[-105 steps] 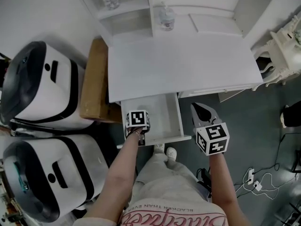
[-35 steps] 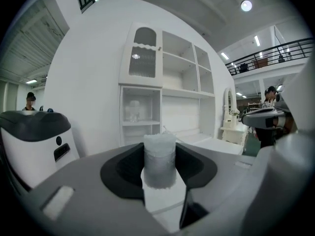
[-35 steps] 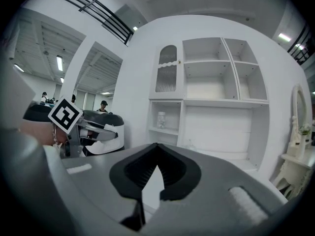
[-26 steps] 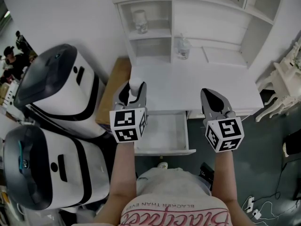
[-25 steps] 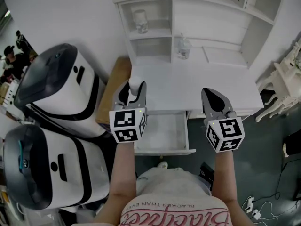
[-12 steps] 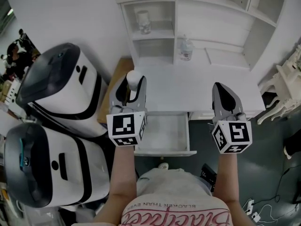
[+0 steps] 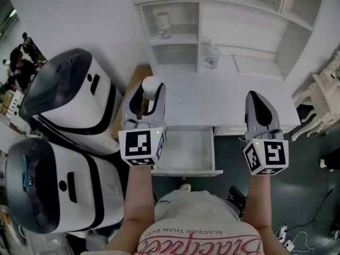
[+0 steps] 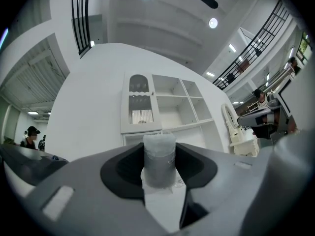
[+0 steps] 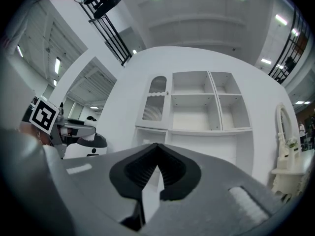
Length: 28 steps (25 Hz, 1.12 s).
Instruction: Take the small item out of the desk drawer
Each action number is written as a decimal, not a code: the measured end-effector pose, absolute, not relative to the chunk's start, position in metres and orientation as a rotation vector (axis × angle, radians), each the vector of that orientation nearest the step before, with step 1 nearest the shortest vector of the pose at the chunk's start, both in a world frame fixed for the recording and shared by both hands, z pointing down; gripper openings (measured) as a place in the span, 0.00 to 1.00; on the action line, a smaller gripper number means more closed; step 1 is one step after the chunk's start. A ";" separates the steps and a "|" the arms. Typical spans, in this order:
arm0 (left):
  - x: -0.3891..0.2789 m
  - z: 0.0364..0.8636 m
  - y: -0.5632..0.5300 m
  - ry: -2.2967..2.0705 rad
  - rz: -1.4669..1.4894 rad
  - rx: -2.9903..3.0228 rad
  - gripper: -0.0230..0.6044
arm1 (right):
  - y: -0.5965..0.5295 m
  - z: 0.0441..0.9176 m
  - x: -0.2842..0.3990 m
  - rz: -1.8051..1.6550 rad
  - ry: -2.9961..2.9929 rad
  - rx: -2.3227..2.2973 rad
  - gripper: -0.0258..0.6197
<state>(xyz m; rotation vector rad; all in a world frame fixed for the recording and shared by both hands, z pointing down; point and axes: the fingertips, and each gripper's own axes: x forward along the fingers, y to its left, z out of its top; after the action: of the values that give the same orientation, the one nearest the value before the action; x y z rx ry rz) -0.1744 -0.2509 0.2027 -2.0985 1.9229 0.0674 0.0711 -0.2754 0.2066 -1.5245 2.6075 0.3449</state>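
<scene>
Smooth white desk (image 7: 228, 102), frosted cylindrical item (image 8: 158, 159)

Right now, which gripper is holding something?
The left gripper, shut on a small frosted white cylinder; the right gripper is shut with nothing between its jaws.

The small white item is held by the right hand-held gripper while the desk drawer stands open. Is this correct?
Not quite. The left hand-held gripper holds the small white item, as the left gripper view shows; the right hand-held gripper is shut and empty. The desk drawer does stand open.
</scene>
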 end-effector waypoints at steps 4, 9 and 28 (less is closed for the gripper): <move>-0.175 0.198 -0.246 1.913 0.084 -2.092 0.34 | -0.274 0.206 0.069 0.338 2.611 -1.524 0.04; -0.177 0.194 -0.242 1.909 0.094 -2.077 0.34 | -0.273 0.207 0.066 0.346 2.623 -1.517 0.04; -0.169 0.193 -0.246 1.883 0.075 -2.065 0.34 | -0.277 0.211 0.070 0.353 2.627 -1.542 0.04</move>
<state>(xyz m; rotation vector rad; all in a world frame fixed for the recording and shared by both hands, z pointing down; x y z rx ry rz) -0.1687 -0.2455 0.1927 -2.0653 1.8835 0.0751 0.0698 -0.2773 0.2108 -1.5418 2.6269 0.3528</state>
